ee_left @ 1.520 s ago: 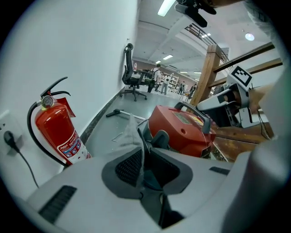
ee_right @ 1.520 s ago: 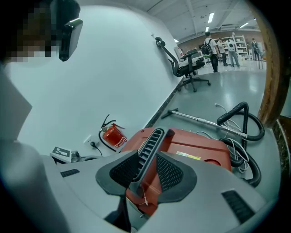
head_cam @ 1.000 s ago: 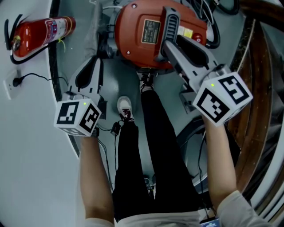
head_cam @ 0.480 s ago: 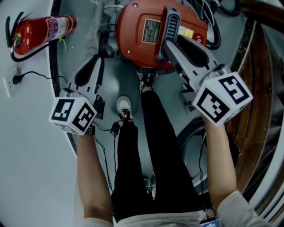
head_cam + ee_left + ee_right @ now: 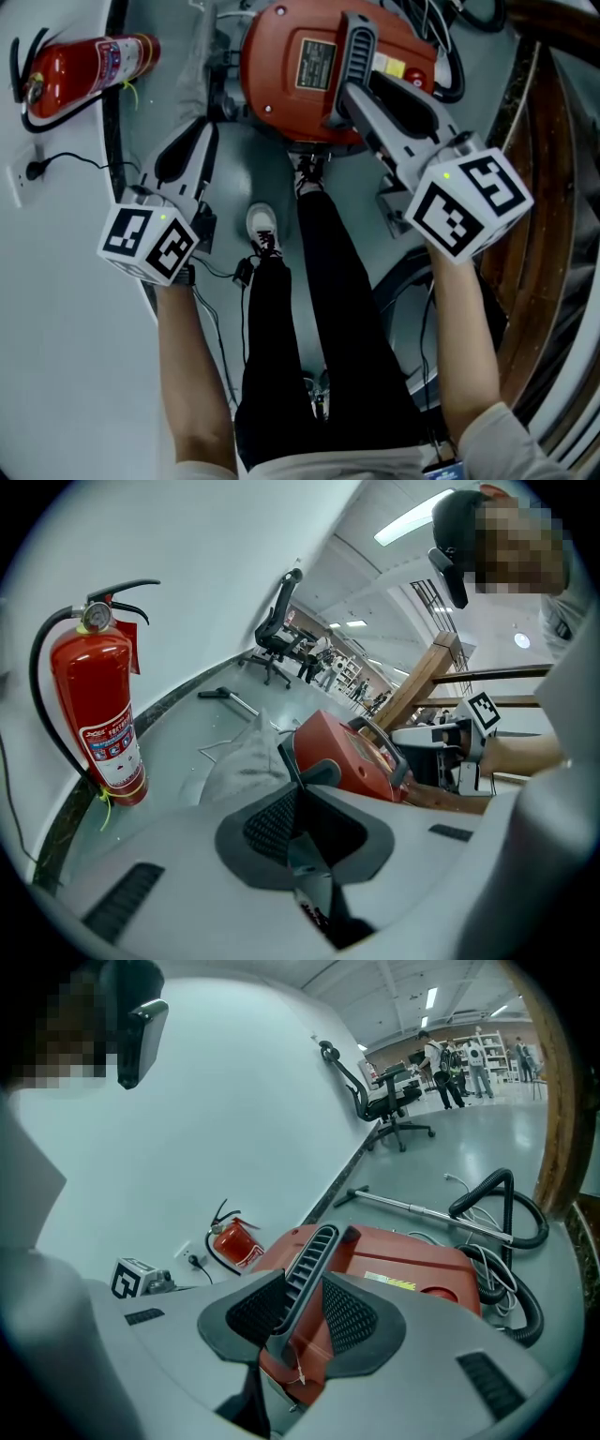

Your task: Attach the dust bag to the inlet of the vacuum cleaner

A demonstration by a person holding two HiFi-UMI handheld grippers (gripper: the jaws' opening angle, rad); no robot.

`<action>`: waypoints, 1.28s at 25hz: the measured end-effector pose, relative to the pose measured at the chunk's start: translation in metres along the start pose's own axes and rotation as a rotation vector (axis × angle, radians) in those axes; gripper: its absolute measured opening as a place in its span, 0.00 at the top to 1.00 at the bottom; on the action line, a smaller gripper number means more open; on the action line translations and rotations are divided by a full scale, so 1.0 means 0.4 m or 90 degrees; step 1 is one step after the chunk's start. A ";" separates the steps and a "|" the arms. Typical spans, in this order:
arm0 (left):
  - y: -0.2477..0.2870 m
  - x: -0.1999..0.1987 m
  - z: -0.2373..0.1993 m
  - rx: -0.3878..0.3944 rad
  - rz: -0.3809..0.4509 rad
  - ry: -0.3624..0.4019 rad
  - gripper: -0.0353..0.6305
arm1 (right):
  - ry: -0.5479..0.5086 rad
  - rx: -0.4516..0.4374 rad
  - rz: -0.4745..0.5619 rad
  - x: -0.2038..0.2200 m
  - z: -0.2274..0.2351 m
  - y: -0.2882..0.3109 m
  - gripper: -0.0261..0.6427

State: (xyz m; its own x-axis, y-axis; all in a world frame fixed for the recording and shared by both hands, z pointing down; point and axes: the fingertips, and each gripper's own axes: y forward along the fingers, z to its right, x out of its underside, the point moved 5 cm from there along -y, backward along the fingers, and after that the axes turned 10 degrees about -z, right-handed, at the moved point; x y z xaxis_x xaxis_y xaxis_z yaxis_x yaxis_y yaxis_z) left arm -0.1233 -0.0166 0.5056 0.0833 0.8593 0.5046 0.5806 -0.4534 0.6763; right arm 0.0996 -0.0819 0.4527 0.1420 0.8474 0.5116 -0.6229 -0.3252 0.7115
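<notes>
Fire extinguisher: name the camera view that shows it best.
Left gripper view: the fire extinguisher stands upright and large, with gauge, hose and label visible. The head view shows it from above, foreshortened. The right gripper view shows it small and far off.

We stand on a glossy grey floor (image 5: 487,1138) beside a white wall (image 5: 216,564); a red fire extinguisher (image 5: 98,710) by it near a plugged socket (image 5: 23,178), a black office chair (image 5: 380,1087) farther along, strip lights (image 5: 412,516) overhead
</notes>
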 end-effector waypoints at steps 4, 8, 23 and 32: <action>0.000 0.004 -0.002 -0.018 0.021 0.007 0.90 | -0.004 0.004 -0.001 0.002 0.001 0.000 0.78; -0.001 0.007 -0.004 -0.051 0.014 0.021 0.88 | -0.007 0.004 -0.005 -0.002 0.004 -0.003 0.78; -0.095 -0.054 0.061 -0.090 -0.043 0.076 0.91 | -0.116 0.055 -0.044 -0.043 -0.070 -0.106 0.81; -0.204 -0.120 0.173 -0.058 -0.034 0.145 0.94 | -0.148 0.074 -0.031 -0.059 -0.164 -0.230 0.90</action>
State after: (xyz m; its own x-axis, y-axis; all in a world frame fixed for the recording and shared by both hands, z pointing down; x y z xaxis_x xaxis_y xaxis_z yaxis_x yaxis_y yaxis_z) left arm -0.1189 -0.0045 0.3889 -0.1362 0.8115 0.5683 0.5031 -0.4375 0.7453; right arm 0.1030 -0.0445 0.3433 0.3511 0.7486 0.5625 -0.5197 -0.3439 0.7821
